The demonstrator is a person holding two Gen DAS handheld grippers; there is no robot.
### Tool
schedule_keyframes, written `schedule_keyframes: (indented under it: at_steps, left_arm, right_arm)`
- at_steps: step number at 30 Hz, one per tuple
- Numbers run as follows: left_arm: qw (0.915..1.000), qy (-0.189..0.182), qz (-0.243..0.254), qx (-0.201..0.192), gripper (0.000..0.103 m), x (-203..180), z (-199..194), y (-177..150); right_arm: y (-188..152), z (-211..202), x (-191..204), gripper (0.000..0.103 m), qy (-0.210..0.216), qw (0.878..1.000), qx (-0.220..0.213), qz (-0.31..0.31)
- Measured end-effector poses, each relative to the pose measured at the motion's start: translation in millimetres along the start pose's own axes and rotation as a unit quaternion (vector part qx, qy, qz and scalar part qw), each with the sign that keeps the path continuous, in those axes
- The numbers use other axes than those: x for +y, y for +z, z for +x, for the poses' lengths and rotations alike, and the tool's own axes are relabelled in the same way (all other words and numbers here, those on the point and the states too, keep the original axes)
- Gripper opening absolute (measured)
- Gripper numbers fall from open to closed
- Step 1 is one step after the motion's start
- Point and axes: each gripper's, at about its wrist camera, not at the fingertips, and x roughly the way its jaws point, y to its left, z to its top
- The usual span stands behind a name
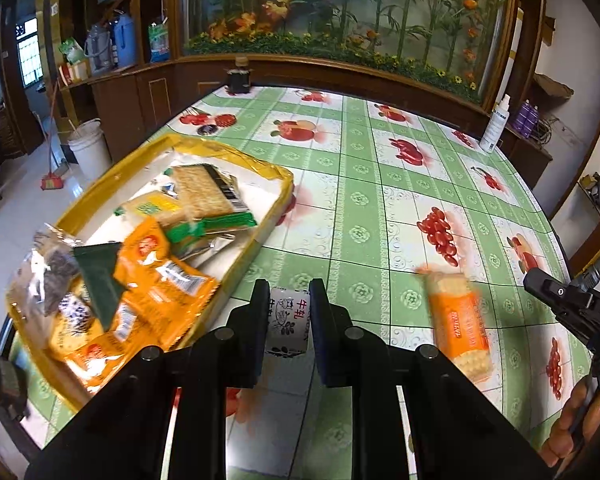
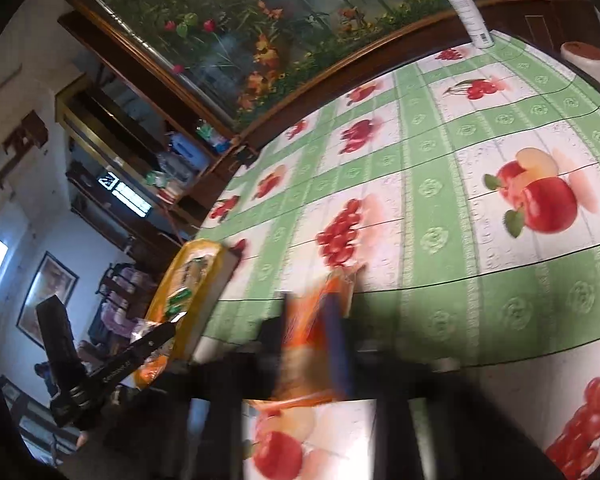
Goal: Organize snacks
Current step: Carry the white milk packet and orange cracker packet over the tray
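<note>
1. Landmark: the yellow tray point(image 1: 278, 200) sits at the left of the tabletop point(image 1: 380, 184), which wears a green-checked fruit-print cloth. In the right wrist view the tray point(image 2: 212, 280) shows edge-on at lower left.
2. In the tray lies a loose heap of snack packs: at least three orange packs point(image 1: 160, 292), one green-edged cracker pack point(image 1: 204, 196), one yellow pack point(image 1: 152, 208) and one clear crinkled bag point(image 1: 44, 268) at its near left end. Overlap hides any exact total.
3. The left gripper point(image 1: 289, 312) is held low and level just right of the tray's near end, pointing across the tabletop. Its fingers point(image 1: 260, 312) are clamped on one small white milk-candy pack point(image 1: 288, 320) printed in black and red; the pack is upright between them.
4. Further right of the tray, one orange cracker pack point(image 1: 458, 324) shows blurred above the cloth. Whether it rests on the tabletop cannot be told.
5. The right gripper point(image 1: 572, 304) comes in from the far right edge, a hand point(image 1: 572, 428) beneath it. In its own view the gripper point(image 2: 316, 332) is strongly tilted and smeared, with an orange pack point(image 2: 312, 320) between the fingers point(image 2: 338, 344); the blur leaves the grip unclear.
6. Far right of the tray, at the tabletop's back edge, stands one white spray bottle point(image 1: 496, 124).
</note>
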Motion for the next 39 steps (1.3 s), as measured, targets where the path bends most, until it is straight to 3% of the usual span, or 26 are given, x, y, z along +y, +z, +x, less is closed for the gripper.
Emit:
schedule_keyframes:
  at_steps: [4,5,6,7,8,12,16,18,21,24,33,39]
  left_arm:
    - [1.0,0.003,-0.007,-0.004,0.017,10.2,-8.8,-6.3]
    - [0.9999,0.003,-0.01,-0.003,0.017,12.7,-9.6,-7.4]
    - [0.9999,0.003,-0.012,-0.003,0.017,14.0,-10.8,-9.1]
    - [0.9999,0.003,-0.014,-0.004,0.017,14.8,-11.7,-10.3]
    - [0.9999,0.002,-0.016,-0.004,0.017,15.7,-12.3,-11.0]
    - [0.9999,-0.005,-0.014,-0.002,0.017,14.2,-15.9,-15.1]
    - [0.9999,0.0,-0.007,-0.015,0.017,15.2,-27.0,-16.5]
    - [0.9997,0.004,-0.007,-0.023,0.017,17.8,-33.0,-16.2]
    - [0.9994,0.012,-0.006,-0.033,0.017,23.1,-40.0,-16.0]
    - [0.999,0.018,-0.009,-0.04,0.017,28.5,-44.5,-14.9]
    - [0.9972,0.043,-0.012,-0.06,0.017,43.3,-55.5,-12.3]
    - [0.9964,0.056,-0.02,-0.061,0.017,56.2,-56.8,-13.5]
  right_arm:
    - [-9.8,15.9,25.2,0.014,-0.041,0.997,0.041,-0.055]
    - [-15.3,19.0,30.3,0.03,-0.05,0.996,0.047,-0.064]
    - [-20.8,21.8,36.7,0.061,-0.063,0.994,0.049,-0.076]
    - [-26.9,23.2,41.5,0.076,-0.077,0.992,0.05,-0.087]
    - [-33.6,26.3,48.8,0.082,-0.099,0.988,0.05,-0.103]
    - [-52.2,50.5,73.0,0.082,-0.161,0.97,0.067,-0.167]
    - [-73.4,82.4,89.6,0.081,-0.242,0.936,0.085,-0.239]
    - [-83.2,96.4,88.8,0.07,-0.269,0.921,0.099,-0.264]
    - [-83.7,91.3,88.2,0.055,-0.259,0.924,0.092,-0.264]
    - [-77.3,75.6,88.5,0.055,-0.231,0.938,0.075,-0.247]
    - [-52.1,32.6,129.6,0.055,-0.143,0.962,0.01,-0.234]
    - [-51.1,27.3,152.9,0.055,-0.108,0.965,0.005,-0.24]
